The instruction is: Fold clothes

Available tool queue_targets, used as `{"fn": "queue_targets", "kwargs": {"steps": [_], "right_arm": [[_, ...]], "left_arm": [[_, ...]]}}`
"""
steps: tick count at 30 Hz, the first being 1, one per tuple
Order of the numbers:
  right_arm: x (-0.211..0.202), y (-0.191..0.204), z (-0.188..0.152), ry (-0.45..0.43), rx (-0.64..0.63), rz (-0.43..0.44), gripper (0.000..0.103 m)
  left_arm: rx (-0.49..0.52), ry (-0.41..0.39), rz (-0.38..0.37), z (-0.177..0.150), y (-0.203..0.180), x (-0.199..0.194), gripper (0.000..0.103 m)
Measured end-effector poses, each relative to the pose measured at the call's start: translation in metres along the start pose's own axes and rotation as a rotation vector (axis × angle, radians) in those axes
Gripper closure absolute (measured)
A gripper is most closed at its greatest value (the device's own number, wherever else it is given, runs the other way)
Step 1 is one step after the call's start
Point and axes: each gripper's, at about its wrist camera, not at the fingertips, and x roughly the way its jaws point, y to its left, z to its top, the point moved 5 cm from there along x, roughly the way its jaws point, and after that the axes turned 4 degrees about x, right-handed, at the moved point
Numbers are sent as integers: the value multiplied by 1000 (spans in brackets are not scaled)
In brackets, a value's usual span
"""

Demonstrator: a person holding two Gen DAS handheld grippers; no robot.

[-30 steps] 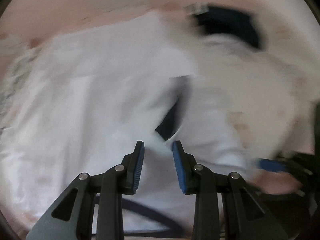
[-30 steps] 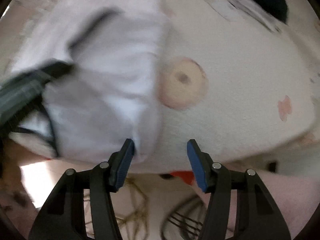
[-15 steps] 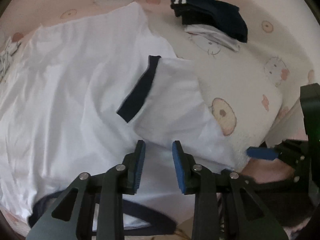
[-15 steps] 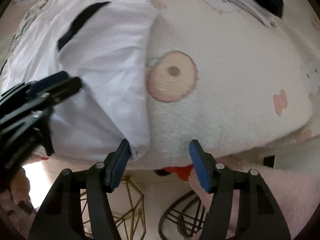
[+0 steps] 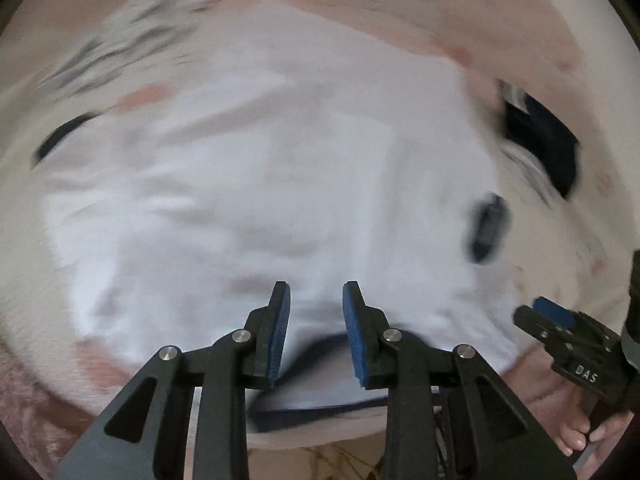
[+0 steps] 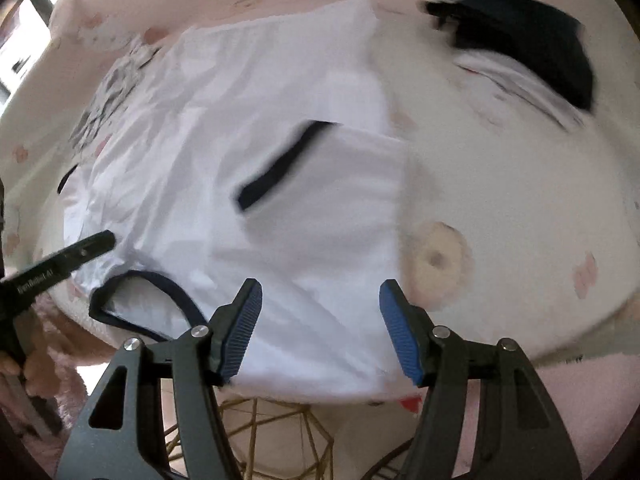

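Note:
A white T-shirt (image 6: 248, 128) with navy trim lies spread on a pink cartoon-print blanket (image 6: 520, 208). Its right sleeve is folded in over the body, with the navy cuff (image 6: 280, 164) lying slantwise. The navy collar (image 6: 160, 292) hangs at the near edge. My right gripper (image 6: 320, 320) hovers open above the shirt's near right shoulder, nothing between its pads. The left wrist view is blurred. There my left gripper (image 5: 316, 320) stands narrowly open just above the collar (image 5: 320, 408), holding nothing. The other sleeve's cuff (image 5: 64, 140) shows far left.
A folded navy and white garment pile (image 6: 520, 48) lies at the back right of the blanket. A patterned cloth (image 6: 112, 96) lies beyond the shirt's left side. A gold wire frame (image 6: 260, 432) stands below the near edge. A hand (image 5: 576, 436) holds the right gripper (image 5: 560, 320).
My left gripper swept leftward over the shirt, from beside the folded sleeve to the collar. My right gripper rose, so more of the shirt shows. Neither gripper took hold of anything.

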Motion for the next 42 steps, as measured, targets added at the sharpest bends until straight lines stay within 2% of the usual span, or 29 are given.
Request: {"fn": "queue_targets", "kwargs": {"steps": [1, 3, 5, 7, 9, 12, 14, 16, 19, 20, 22, 24, 25, 26, 27, 29, 32, 34, 38, 39, 40, 41, 42], "right_arm": [[9, 6, 1, 4, -25, -1, 41], [26, 28, 3, 21, -87, -3, 41], [24, 44, -5, 55, -127, -1, 41], [44, 52, -20, 151, -171, -49, 39], [37, 58, -27, 129, -201, -82, 39], [28, 58, -26, 120, -160, -28, 39], [27, 57, -20, 89, -147, -54, 39], [28, 56, -16, 70, -133, -88, 39], [31, 54, -17, 78, -118, -112, 39], [32, 54, -19, 80, -118, -117, 39], [32, 56, -21, 80, -127, -128, 39], [31, 58, -24, 78, -141, -135, 39], [31, 59, -26, 77, -146, -138, 39], [30, 59, -28, 78, -146, -138, 39], [30, 59, -29, 79, -147, -138, 39], [28, 58, -30, 82, -133, -130, 39], [25, 56, -28, 80, -96, -100, 39], [21, 55, -26, 78, -75, -76, 39], [20, 54, -24, 86, -57, -59, 37], [21, 55, -24, 90, -54, -60, 37], [22, 54, -24, 94, -50, -65, 37], [21, 53, -23, 93, -44, -63, 37], [19, 53, -22, 91, -37, -62, 37]], "left_arm": [[-27, 31, 3, -7, 15, 1, 73], [-97, 39, 30, -18, 40, -2, 73], [-159, 41, 37, -31, 61, -8, 73], [-208, 29, 18, -42, 79, -18, 73], [-262, -12, 3, -49, 97, -32, 73], [-355, -68, -3, -45, 124, -41, 68], [-401, -100, 9, -37, 139, -39, 68], [-434, -109, 21, -31, 147, -31, 68], [-430, -154, 22, -15, 134, -15, 63], [-416, -172, 34, -9, 129, -12, 58], [-376, -200, 66, 3, 123, -7, 58], [-324, -216, 82, 13, 119, -5, 58], [-299, -218, 69, 14, 115, -7, 63], [-275, -221, 56, 15, 112, -8, 89], [-251, -223, 43, 17, 108, -9, 100], [-203, -228, 17, 20, 101, -11, 99], [-31, -273, 17, 26, 62, -25, 99], [72, -297, -13, 26, 34, -36, 99], [228, -217, -72, 15, -14, -24, 98], [269, -161, -59, 10, -22, -12, 97], [311, -94, -38, 4, -29, 3, 91], [329, -48, -29, -3, -30, 9, 74], [338, -10, -24, -11, -30, 12, 66]]}}
